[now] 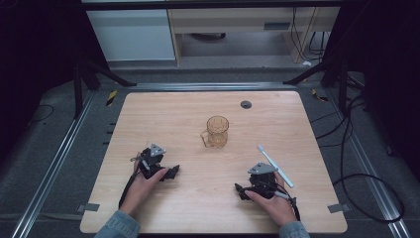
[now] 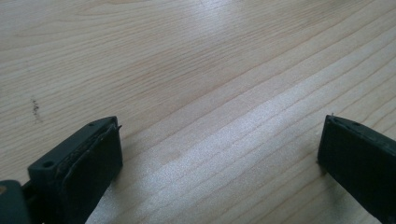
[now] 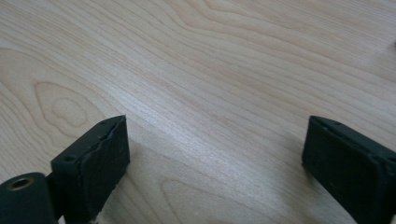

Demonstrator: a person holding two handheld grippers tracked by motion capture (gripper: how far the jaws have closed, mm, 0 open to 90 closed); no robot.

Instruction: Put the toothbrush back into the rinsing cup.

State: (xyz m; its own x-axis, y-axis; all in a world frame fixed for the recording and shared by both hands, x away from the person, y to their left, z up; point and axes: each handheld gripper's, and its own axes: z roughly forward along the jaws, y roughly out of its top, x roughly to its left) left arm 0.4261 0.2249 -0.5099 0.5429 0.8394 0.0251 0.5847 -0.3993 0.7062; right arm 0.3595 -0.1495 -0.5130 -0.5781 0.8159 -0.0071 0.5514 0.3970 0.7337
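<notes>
Light wood table (image 1: 163, 114) in a dim room, dark floor and cables all around, a desk at the back. Pretty bare setup: an amber glass mug (image 1: 216, 132) stands upright near the middle, handle pointing toward the person's left, and a white toothbrush (image 1: 275, 165) lies flat to its right, just beside the right hand.

Both hands rest low near the front edge. The left gripper (image 1: 171, 173) is spread wide with nothing in it, and its own camera shows bare wood grain between the jaws. Same story for the right gripper (image 1: 240, 191): jaws wide apart, nothing between them, pointing in toward the middle of the table.

My guess is the toothbrush goes into the mug. Where it could go sideways: the brush is thin and lies flat on the wood, so the jaws could skid over it or pinch just one end and let it swivel. Then poking a tilted brush at the mug rim could tip or shove the glass, since nothing is steadying it yet.
</notes>
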